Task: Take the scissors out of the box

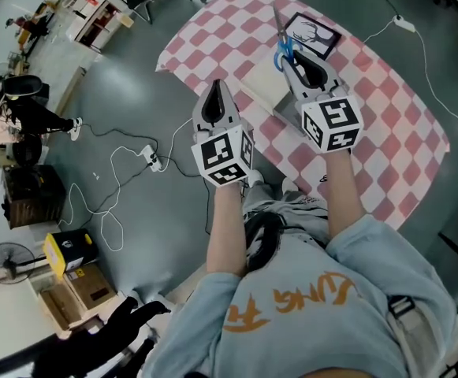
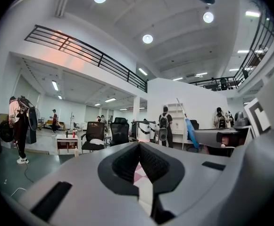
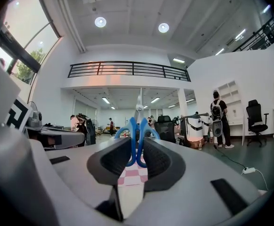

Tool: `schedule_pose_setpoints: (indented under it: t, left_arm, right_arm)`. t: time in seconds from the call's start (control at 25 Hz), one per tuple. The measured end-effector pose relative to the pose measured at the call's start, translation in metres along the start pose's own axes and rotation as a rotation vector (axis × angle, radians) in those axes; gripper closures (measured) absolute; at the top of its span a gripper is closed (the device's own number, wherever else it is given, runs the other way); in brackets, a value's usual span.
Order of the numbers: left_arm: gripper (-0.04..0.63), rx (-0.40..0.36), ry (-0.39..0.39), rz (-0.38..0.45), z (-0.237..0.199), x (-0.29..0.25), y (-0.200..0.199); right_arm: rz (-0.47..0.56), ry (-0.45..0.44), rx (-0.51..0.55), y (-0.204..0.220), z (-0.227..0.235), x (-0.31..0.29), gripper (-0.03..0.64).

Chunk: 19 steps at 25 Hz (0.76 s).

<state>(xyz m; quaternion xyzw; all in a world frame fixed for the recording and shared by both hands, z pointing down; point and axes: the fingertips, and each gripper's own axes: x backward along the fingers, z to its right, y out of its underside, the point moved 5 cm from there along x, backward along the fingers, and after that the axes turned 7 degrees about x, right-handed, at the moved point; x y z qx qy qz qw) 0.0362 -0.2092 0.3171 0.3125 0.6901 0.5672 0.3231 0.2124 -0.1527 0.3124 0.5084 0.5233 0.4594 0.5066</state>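
Broadly, a table draped in pink-and-white checked cloth (image 1: 386,124) is carrying a shallow white cardboard box (image 1: 266,83), with a black-edged panel bearing an antler drawing (image 1: 311,34) lying just beyond it.

Right gripper (image 1: 290,57): hanging over the box, jaws clamping the handles of the blue-handled steel scissors (image 1: 284,47). The scissors are lying along the gripper's own line, blades pointing straight ahead and away from the person, apparently lifted clear of the box. In the right gripper view, the handle loops (image 3: 137,131) are sitting between the pads.

Left gripper (image 1: 217,93): hovering beside the table's near edge, jaws closed together, gripping nothing, farther from the scissors. The carry-off is likely falling to the right hand alone.
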Motion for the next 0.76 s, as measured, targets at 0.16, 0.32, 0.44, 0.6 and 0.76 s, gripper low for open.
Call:
schedule_pose_setpoints:
  t: [0.16, 0.32, 0.44, 0.6, 0.76]
  left_arm:
    - [0.578, -0.003, 0.018, -0.018, 0.008, -0.003, 0.006]
    - [0.578, -0.017, 0.031, -0.032, 0.013, -0.007, 0.008]
    - [0.578, -0.013, 0.039, -0.041, 0.016, -0.01, 0.011]
    - [0.578, -0.012, 0.052, -0.052, 0.02, -0.014, 0.016]
    - [0.578, -0.013, 0.061, -0.067, 0.022, -0.019, 0.019]
  right_arm:
    - [-0.001, 0.024, -0.011, 0.004, 0.01, 0.006, 0.535]
    - [0.004, 0.046, -0.019, 0.006, 0.019, 0.008, 0.535]
    - [0.0, 0.051, -0.025, 0.008, 0.023, 0.009, 0.535]
    - [-0.009, 0.069, -0.03, 0.014, 0.029, 0.011, 0.535]
    - [-0.02, 0.084, -0.033, 0.018, 0.037, 0.01, 0.535]
